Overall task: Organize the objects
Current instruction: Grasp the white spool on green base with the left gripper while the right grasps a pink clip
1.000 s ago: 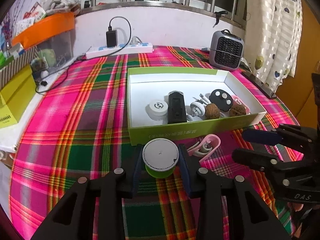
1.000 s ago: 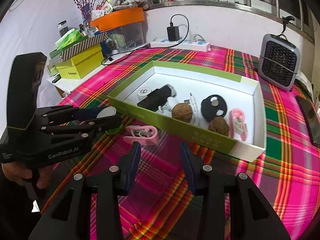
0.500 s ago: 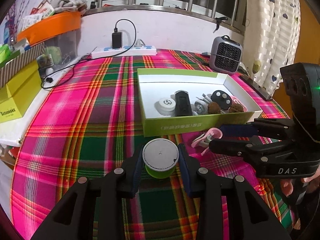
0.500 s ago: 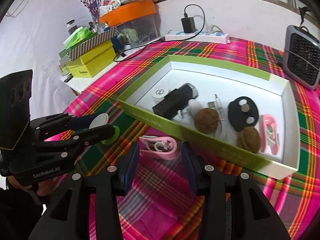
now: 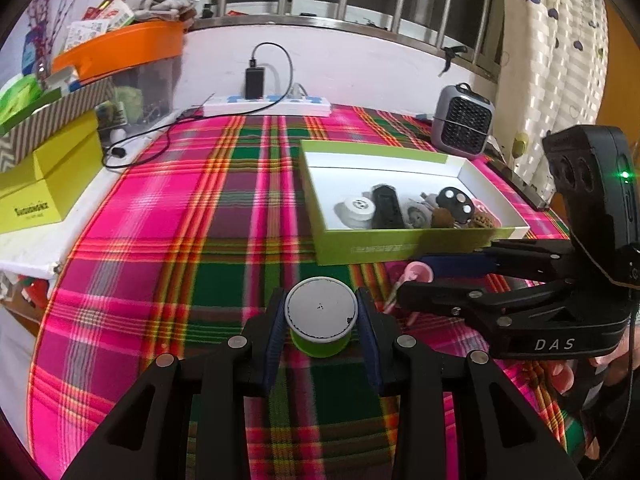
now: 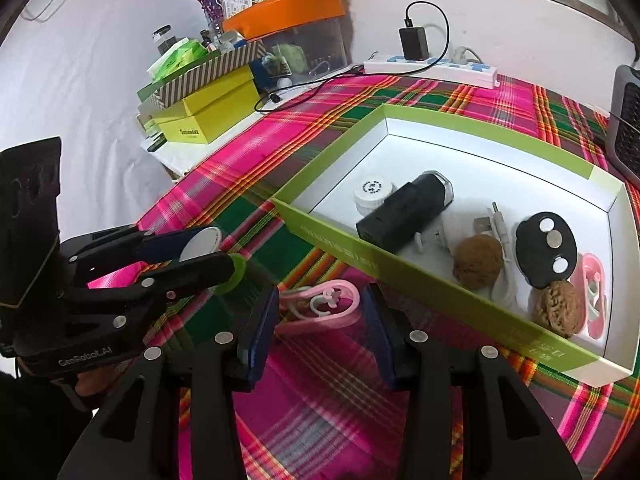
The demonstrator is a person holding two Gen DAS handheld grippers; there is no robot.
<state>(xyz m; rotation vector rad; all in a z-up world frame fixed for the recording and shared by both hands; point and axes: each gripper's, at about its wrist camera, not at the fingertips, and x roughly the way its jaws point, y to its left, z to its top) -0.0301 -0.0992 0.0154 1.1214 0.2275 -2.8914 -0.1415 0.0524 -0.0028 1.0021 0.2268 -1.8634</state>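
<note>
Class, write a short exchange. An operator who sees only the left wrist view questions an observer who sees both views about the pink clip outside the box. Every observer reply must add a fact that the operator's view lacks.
Operator: The right gripper hides most of the pink clip. Is it gripped?
Observer: No. In the right wrist view it lies flat on the tablecloth between the fingers. The jaws stand wider than the clip without pressing it, and they have just been opening.
Operator: I see a pink sliver at the right end of the box. What is it?
Observer: A second pink clip of the same kind, lying along the end wall beside a walnut.
</note>
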